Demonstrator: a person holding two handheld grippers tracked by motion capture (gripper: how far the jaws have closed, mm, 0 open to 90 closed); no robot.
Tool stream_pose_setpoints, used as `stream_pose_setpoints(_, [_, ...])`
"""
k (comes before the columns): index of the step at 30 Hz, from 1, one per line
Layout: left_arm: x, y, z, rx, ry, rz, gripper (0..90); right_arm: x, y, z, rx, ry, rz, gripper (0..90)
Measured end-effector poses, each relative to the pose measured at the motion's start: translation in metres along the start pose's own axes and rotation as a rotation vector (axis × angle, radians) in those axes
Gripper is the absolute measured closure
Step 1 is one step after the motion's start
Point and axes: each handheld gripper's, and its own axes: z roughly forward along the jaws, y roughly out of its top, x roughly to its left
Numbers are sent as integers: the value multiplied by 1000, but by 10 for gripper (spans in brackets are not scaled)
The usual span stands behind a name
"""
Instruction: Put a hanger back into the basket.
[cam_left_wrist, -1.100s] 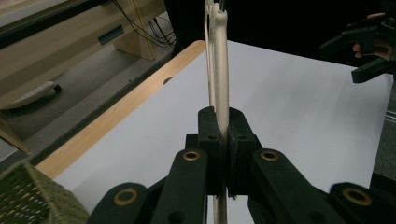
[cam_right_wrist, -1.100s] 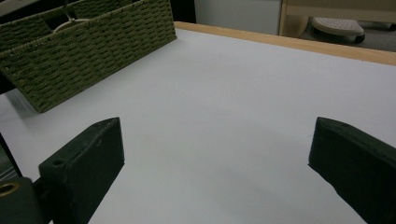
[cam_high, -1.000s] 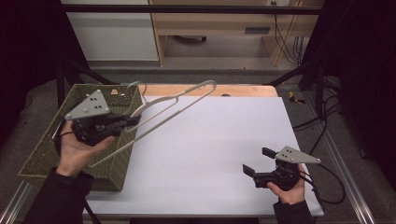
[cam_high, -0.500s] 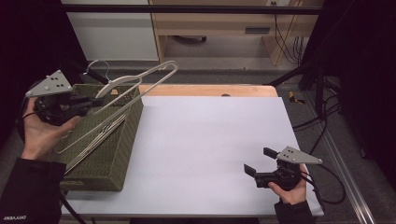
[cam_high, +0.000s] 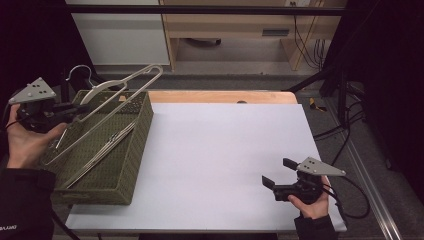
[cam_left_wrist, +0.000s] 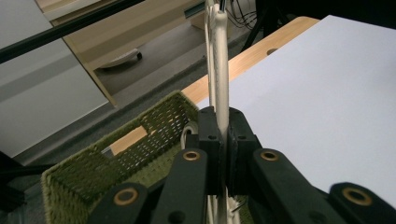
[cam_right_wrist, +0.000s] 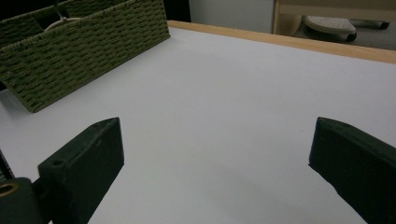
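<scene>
A pale clothes hanger (cam_high: 122, 85) slants up from a green woven basket (cam_high: 132, 150) at the table's left. My left gripper (cam_high: 80, 107) is shut on the hanger's bar, held above the basket's left rim. In the left gripper view the black pads (cam_left_wrist: 210, 135) pinch the cream hanger (cam_left_wrist: 219, 56) with the basket (cam_left_wrist: 116, 154) below. Several more hangers (cam_high: 102, 147) lie inside the basket, which leans with its outer right wall showing. My right gripper (cam_high: 277, 172) rests near the front right of the white table, open with nothing between its jaws (cam_right_wrist: 217, 158).
The white tabletop (cam_high: 225, 145) spreads between the basket and the right hand, with a wooden strip (cam_high: 220, 96) along its far edge. The basket (cam_right_wrist: 84, 51) shows far left in the right gripper view. Cables (cam_high: 340, 130) hang off the table's right side.
My left hand has moved left with the hanger, swinging it from over the tabletop to above the basket. The basket has tipped, showing its right wall. The right hand stayed put.
</scene>
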Motion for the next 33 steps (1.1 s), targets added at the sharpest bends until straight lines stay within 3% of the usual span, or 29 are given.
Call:
stream_pose_setpoints(15, [24, -61, 11, 77, 66, -16, 865, 0, 0, 0, 4, -2, 1, 39])
stream_pose_setpoints(20, [29, -79, 14, 105, 63, -31, 865, 1, -1, 1, 7, -3, 0, 39])
stream_pose_setpoints(24, [27, -91, 20, 134, 66, -29, 865, 1, -1, 1, 9, -2, -2, 40])
stream_pose_setpoints(33, [15, -125, 47, 186, 67, -74, 865, 1, -1, 1, 11, 0, -5, 40])
